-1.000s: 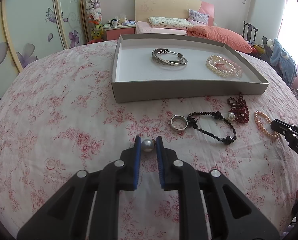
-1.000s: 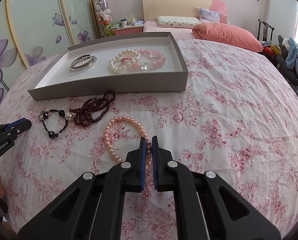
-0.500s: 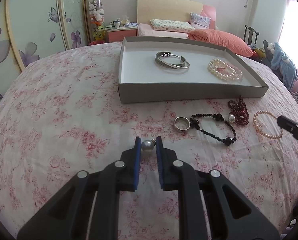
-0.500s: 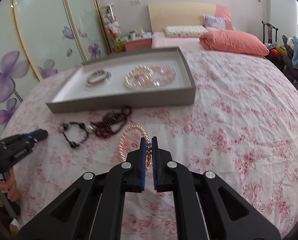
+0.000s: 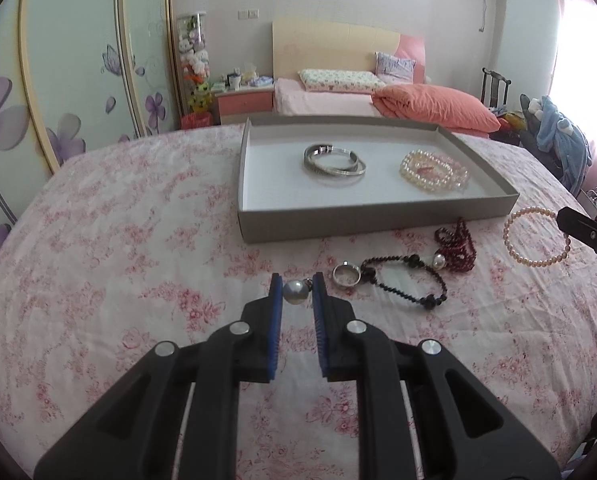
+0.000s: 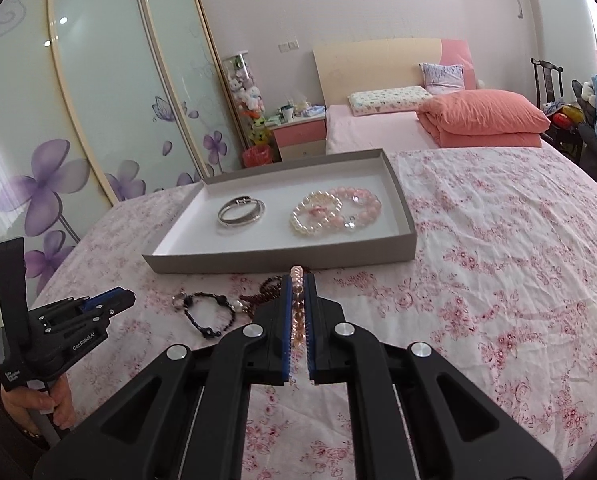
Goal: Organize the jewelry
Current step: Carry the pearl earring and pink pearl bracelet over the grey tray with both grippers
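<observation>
The left gripper [image 5: 297, 289], angled down over the floral bedspread [image 5: 118, 248], pinches a grey pearl [image 5: 295, 291] between its blue pads, while the right gripper [image 6: 297, 292], also tilted down, is clamped on a pink bead bracelet [image 5: 536, 236] that hangs clear of the cloth. A hand [image 6: 38, 404] grips the left tool's handle at near left. Beyond the left gripper, to its right, lie a ring [image 5: 347, 274], a black bracelet [image 5: 402, 280] and dark red beads [image 5: 456, 242], near the grey tray [image 5: 378, 222] holding bangles [image 5: 334, 161] and pearl bracelets [image 5: 432, 170].
</observation>
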The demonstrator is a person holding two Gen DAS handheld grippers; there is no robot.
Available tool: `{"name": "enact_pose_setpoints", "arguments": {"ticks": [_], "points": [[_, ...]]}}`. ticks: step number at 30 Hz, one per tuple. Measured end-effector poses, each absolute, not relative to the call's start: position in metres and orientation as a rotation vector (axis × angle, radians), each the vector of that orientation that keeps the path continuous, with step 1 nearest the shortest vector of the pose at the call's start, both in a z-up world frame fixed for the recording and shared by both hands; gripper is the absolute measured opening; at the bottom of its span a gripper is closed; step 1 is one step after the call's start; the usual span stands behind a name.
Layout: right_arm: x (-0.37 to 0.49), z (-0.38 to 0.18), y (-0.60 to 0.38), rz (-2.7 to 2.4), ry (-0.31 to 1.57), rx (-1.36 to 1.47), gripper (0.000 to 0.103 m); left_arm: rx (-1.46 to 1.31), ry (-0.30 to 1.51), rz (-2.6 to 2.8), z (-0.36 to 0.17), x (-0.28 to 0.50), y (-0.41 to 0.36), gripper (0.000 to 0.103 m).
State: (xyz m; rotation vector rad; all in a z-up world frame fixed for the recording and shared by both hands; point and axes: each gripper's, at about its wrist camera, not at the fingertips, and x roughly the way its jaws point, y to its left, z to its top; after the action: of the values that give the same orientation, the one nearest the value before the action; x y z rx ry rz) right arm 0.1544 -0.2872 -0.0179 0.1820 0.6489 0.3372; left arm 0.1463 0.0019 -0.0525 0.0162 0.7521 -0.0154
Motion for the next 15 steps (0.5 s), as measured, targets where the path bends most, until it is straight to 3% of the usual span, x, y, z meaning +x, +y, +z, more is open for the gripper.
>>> {"name": "enact_pose_setpoints", "arguments": {"ticks": [15], "points": [[0.144, 0.005, -0.284, 0.333, 0.549, 0.164, 0.006, 0.064, 0.607, -0.034, -0.016, 0.132, -0.021, 0.016]]}}
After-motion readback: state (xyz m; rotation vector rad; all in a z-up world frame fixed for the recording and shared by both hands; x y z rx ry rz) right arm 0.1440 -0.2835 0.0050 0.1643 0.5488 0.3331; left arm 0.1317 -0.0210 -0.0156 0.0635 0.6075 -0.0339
